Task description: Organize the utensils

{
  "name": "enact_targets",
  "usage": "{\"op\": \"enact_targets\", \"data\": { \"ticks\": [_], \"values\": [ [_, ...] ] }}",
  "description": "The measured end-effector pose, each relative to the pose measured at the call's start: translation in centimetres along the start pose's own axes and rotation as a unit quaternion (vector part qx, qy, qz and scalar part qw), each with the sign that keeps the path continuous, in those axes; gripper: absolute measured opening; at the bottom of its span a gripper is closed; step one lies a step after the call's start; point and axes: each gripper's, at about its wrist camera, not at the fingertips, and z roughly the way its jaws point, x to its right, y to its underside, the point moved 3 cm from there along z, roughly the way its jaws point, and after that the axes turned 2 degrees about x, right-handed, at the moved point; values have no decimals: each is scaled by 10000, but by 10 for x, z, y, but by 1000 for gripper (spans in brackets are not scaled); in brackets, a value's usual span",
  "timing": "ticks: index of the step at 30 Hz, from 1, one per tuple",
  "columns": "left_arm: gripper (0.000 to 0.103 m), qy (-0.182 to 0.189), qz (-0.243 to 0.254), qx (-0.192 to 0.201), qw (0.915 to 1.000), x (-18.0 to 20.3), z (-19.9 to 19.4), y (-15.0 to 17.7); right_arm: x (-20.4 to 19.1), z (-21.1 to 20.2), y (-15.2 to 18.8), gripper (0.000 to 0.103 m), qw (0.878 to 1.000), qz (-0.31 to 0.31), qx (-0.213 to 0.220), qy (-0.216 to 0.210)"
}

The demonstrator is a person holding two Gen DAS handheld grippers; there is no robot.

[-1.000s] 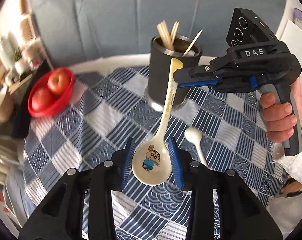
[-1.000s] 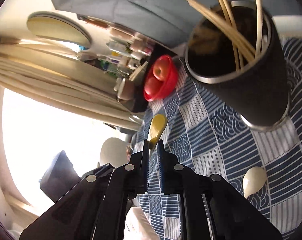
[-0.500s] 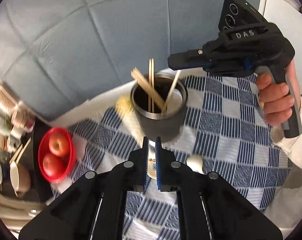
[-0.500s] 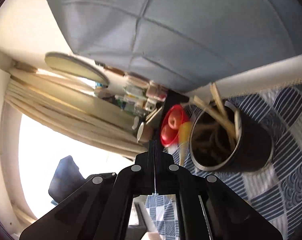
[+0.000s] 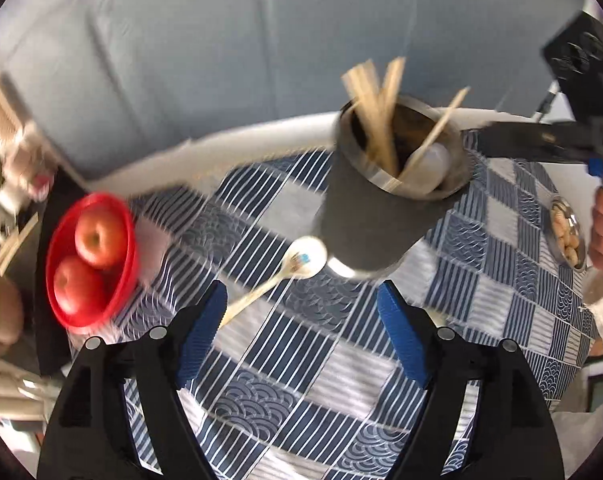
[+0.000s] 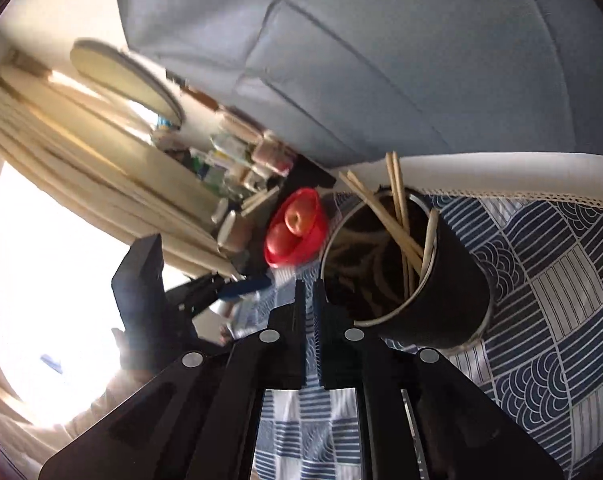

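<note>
Item: left tool [image 5: 301, 332]. Jaws wide, having just been opening; nothing between the blue pads. It looks steeply down at the bench [image 5: 285, 360] and its blue patchwork cloth.

Item: cartoon spoon [image 5: 289, 270]. Lies on the cloth just ahead of the left tool, bowl toward the holder, handle running back to the tool's left pad. Whether the handle touches that pad cannot be told through the blur.

Item: utensil holder [image 5: 377, 216]. Dark cylinder with a metal rim, ahead and to the right of the left tool, close ahead of the right tool. Holds chopsticks [image 5: 375, 120] and a white spoon [image 5: 433, 162] bowl-up.

Item: right tool [image 6: 308, 308]. Jaws narrow, a slim gap only, having just been opening slightly; nothing seen between them.

Item: red bowl [image 5: 89, 264] with apples, to the left of the left tool, near the cloth's edge.

Risks, judged:
- The spoon lies flat and thin; wide jaws descending steeply may press it down or skid it aside rather than clasp it.
- A pinch near the handle's end leaves the bowl heavy and free to swing.
- Leaning chopsticks crowd the holder's mouth; a spoon lowered in may catch them or tip the holder.
- Both tools work close to the holder, so they may knock together.
</note>
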Motion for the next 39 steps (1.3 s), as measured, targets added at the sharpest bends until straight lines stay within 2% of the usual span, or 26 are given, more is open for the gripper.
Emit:
{"op": "enact_targets", "data": {
  "ticks": [1,3,6,8,10,16,19,23,30,33,36,37,38,39],
  "values": [
    [81,-41,-77,-48,10000,-7,3,5,-1,3,2,26,10000,-45,-39,42],
    [81,-130,-229,-167,9995,-22,10,16,-4,11,9,39,9997,-161,-155,111],
    [85,-236,-344,-246,9988,-38,14,31,-9,19,17,42,9991,-271,-264,180],
    [90,-287,-381,-275,9985,-46,16,40,-14,22,20,51,9990,-366,-245,107],
    [90,-299,-415,-293,9983,-56,20,49,-22,24,21,64,9985,-466,-243,120],
    [92,-73,-272,-459,9985,-74,45,60,-43,35,33,74,9967,-611,-312,440],
    [92,133,-14,-595,9981,-80,67,59,-49,50,44,75,9928,-682,-324,931],
    [92,236,521,-801,9952,-83,97,56,-40,79,59,78,9918,-355,-346,1175],
    [90,487,1298,-827,9869,-79,128,37,-7,120,83,78,9843,350,-307,1703],
    [82,535,1528,-795,9836,-73,135,32,9,127,89,78,9792,761,-201,1869],
    [70,637,1677,-703,9813,-67,137,27,23,129,93,78,9739,1114,-47,1977],
    [55,668,1713,-671,9806,-65,136,26,26,129,94,78,9722,1241,17,1985],
    [31,727,1731,-651,9801,-63,133,25,30,129,95,78,9702,1410,95,1968],
    [22,728,1723,-666,9801,-61,133,25,34,129,95,78,9678,1556,166,1974]
  ]
}}
